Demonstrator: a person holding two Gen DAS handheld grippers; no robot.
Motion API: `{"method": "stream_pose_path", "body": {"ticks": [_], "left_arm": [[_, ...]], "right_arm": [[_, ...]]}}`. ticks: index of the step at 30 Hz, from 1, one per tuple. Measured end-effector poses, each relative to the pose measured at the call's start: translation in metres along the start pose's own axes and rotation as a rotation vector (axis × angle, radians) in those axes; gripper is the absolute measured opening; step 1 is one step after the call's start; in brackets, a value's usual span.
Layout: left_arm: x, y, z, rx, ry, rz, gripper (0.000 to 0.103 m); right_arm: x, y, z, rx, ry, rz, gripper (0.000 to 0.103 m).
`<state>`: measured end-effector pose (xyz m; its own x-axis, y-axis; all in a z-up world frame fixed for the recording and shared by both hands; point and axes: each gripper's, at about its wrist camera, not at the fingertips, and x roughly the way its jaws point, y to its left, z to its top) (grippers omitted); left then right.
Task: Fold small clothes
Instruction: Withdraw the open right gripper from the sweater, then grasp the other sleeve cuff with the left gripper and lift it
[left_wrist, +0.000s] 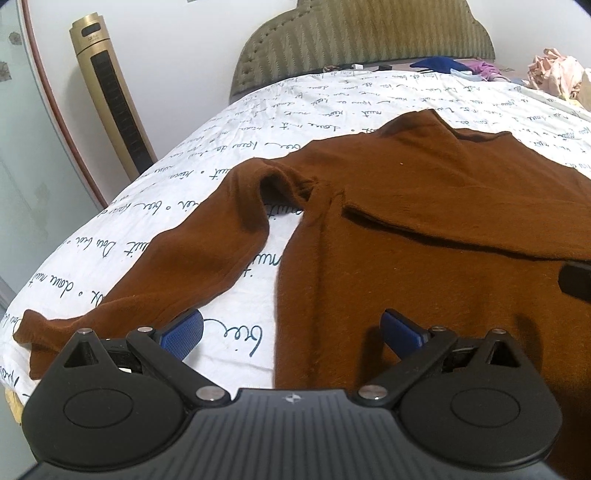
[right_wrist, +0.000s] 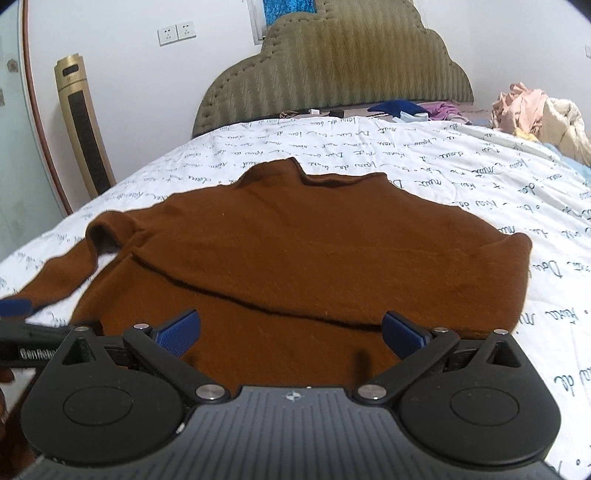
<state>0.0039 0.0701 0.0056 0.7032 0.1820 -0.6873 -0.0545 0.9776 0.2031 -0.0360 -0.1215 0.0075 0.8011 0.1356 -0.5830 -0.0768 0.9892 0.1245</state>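
Observation:
A brown sweater (left_wrist: 424, 206) lies flat on the white bed sheet (left_wrist: 240, 122), collar toward the headboard. Its left sleeve (left_wrist: 177, 266) stretches out to the near left. Its right sleeve is folded across the body, making a dark crease (right_wrist: 295, 314). My left gripper (left_wrist: 291, 328) is open and empty above the sweater's lower left edge. My right gripper (right_wrist: 291, 328) is open and empty above the sweater's (right_wrist: 303, 240) hem. The left gripper's finger shows at the left edge of the right wrist view (right_wrist: 14, 306).
The sheet (right_wrist: 480, 166) bears dark handwriting print. A padded olive headboard (right_wrist: 332, 70) stands behind. A gold tower fan (left_wrist: 110, 96) stands left of the bed. Loose clothes (right_wrist: 535, 110) are piled at the far right; blue and purple items (right_wrist: 406, 107) lie by the headboard.

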Motion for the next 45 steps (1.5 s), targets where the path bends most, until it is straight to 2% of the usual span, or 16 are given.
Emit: {"method": "stream_pose_path", "body": {"ticks": [6,11,14,16,19,21,26,29,34,37,40,44,45], "left_arm": [[-0.002,0.018,-0.005,-0.047,0.010,0.051,0.103],[0.001,0.054,-0.016,-0.178,0.053,0.056,0.103],[0.000,0.074,-0.024,-0.248,0.046,0.122,0.103],[0.002,0.092,-0.029,-0.326,0.063,0.101,0.102],[0.012,0.127,-0.039,-0.508,0.120,0.007,0.102],[0.014,0.148,-0.040,-0.586,0.115,-0.008,0.102],[0.010,0.196,-0.031,-0.686,0.064,0.053,0.102],[0.026,0.224,-0.024,-0.723,0.075,0.158,0.102],[0.029,0.263,-0.016,-0.771,0.068,0.233,0.102],[0.009,0.266,-0.021,-0.798,0.055,0.194,0.102],[-0.010,0.254,-0.031,-0.796,0.077,0.048,0.102],[-0.008,0.231,-0.045,-0.802,0.170,-0.125,0.101],[-0.003,0.225,-0.045,-0.810,0.191,-0.145,0.094]], "right_arm": [[-0.003,-0.003,-0.009,-0.003,0.012,0.010,0.103],[-0.005,-0.003,-0.011,0.010,0.010,0.030,0.103],[-0.005,-0.003,-0.012,0.010,0.008,0.027,0.103],[-0.006,-0.003,-0.012,0.012,0.005,0.029,0.103],[-0.007,-0.003,-0.012,0.012,0.003,0.032,0.103],[-0.007,-0.002,-0.012,0.010,0.004,0.033,0.103],[-0.007,-0.001,-0.012,0.011,0.004,0.032,0.103],[-0.006,0.000,-0.013,0.014,0.009,0.031,0.103],[-0.009,0.002,-0.013,0.004,0.001,0.034,0.103],[-0.008,0.002,-0.014,0.006,0.005,0.035,0.103],[-0.006,0.004,-0.013,0.004,0.012,0.037,0.103],[-0.005,0.007,-0.014,0.000,0.017,0.045,0.103],[-0.005,0.008,-0.014,-0.003,0.018,0.046,0.103]]}}
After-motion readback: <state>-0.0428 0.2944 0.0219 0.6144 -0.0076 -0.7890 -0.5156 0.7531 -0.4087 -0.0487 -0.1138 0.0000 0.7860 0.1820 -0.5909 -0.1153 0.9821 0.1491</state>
